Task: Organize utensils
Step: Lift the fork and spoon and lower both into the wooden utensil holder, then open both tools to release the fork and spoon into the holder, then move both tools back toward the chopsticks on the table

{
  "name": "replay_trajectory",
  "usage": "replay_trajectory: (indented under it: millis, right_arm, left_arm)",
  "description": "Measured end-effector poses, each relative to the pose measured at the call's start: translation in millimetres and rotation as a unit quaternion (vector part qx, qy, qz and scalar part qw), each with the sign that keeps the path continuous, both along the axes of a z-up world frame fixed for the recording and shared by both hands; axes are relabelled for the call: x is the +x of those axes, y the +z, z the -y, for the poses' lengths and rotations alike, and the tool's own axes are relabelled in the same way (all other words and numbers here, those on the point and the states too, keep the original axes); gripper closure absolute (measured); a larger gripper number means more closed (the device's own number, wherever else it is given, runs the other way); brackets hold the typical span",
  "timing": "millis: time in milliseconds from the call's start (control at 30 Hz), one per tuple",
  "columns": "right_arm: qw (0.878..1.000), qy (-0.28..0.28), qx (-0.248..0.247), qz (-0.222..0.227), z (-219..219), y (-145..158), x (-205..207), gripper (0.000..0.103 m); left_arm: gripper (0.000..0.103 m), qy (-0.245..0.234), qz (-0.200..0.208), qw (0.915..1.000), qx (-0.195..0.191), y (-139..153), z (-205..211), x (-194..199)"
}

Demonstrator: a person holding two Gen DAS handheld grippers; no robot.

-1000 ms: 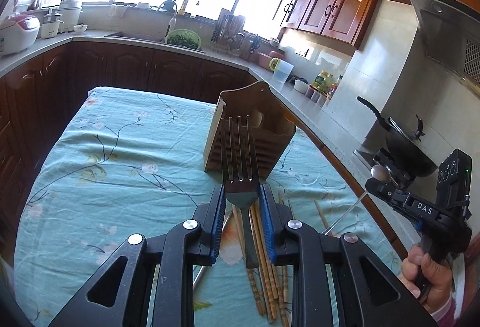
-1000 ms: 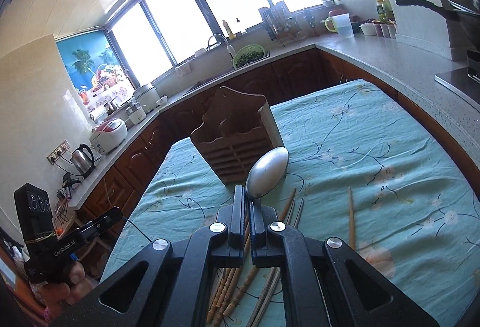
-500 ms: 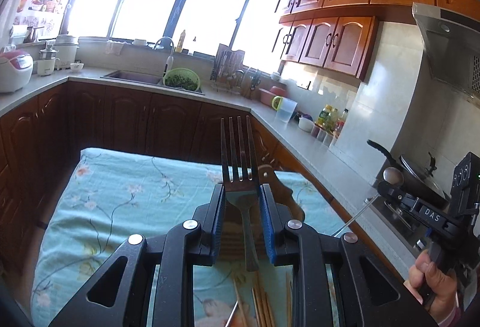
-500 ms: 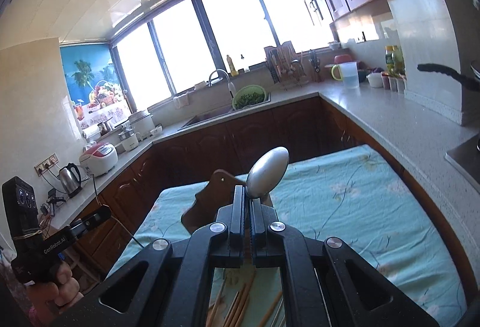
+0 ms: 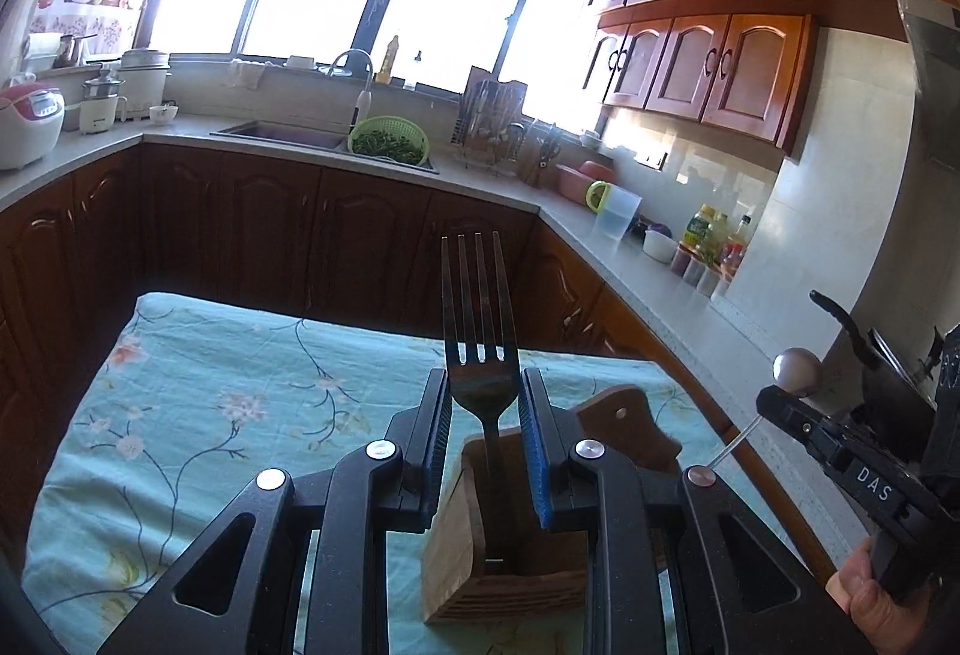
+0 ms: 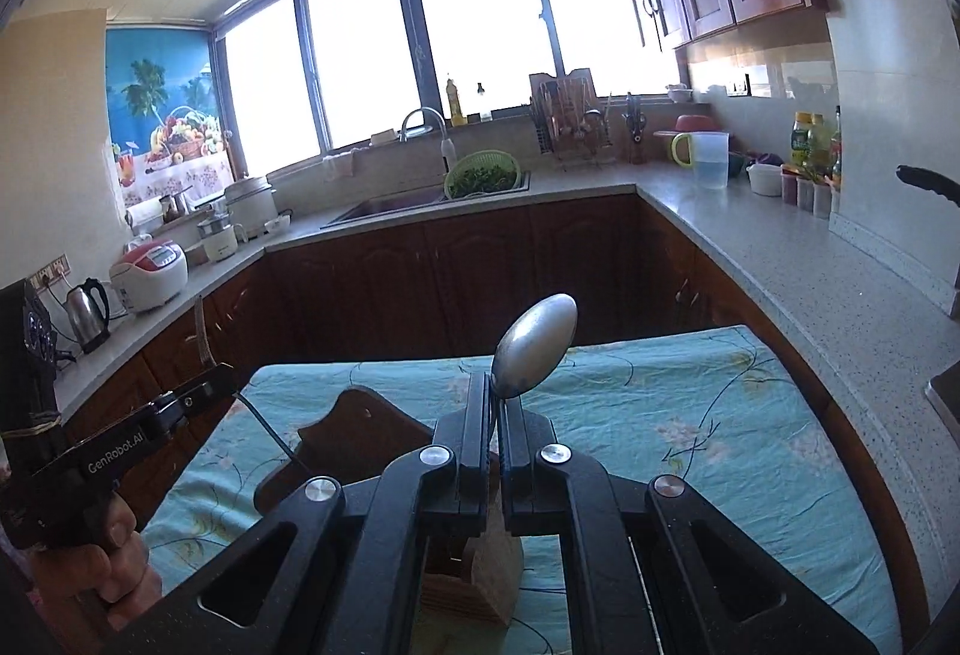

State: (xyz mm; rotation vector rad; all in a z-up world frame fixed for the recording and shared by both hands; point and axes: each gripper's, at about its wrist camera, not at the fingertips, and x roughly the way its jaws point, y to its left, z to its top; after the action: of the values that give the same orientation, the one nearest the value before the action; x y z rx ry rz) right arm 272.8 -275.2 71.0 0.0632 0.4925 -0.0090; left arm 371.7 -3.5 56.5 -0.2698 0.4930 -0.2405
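Two stiff, slippery metal pieces: my left gripper (image 5: 486, 409) clamped the fork (image 5: 480, 331) neck, my right gripper (image 6: 497, 415) the spoon (image 6: 534, 346) neck, low centre.

Wooden holder (image 5: 510, 547) directly below; tablecloth (image 5: 198, 415) open.

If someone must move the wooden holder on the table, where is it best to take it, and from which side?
Probably the raised back panel of the holder: it is a thin upright board standing above the open box, so tongs could close across it from above. The box body looks too wide. Both tongs are occupied now, the left with a fork, the right with a spoon.
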Motion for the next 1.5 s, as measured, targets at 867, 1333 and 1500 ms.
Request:
replay_trajectory:
  millis: [867, 1333, 1500]
  right_arm:
    - [0.998, 0.011, 0.029, -0.046, 4, -37, 16, 0.095]
    - [0.997, -0.009, 0.078, -0.005, 28, -12, -30, 0.018]
    - [0.996, -0.009, 0.087, 0.012, 28, -8, -59, 0.006]
  left_arm:
    - [0.081, -0.021, -0.028, 0.9989, 0.029, -17, 13, 27]
    - [0.049, 0.018, -0.019, 0.9996, 0.012, -5, -10, -21]
    - [0.029, 0.035, -0.017, 0.9991, 0.014, -8, -20, -62]
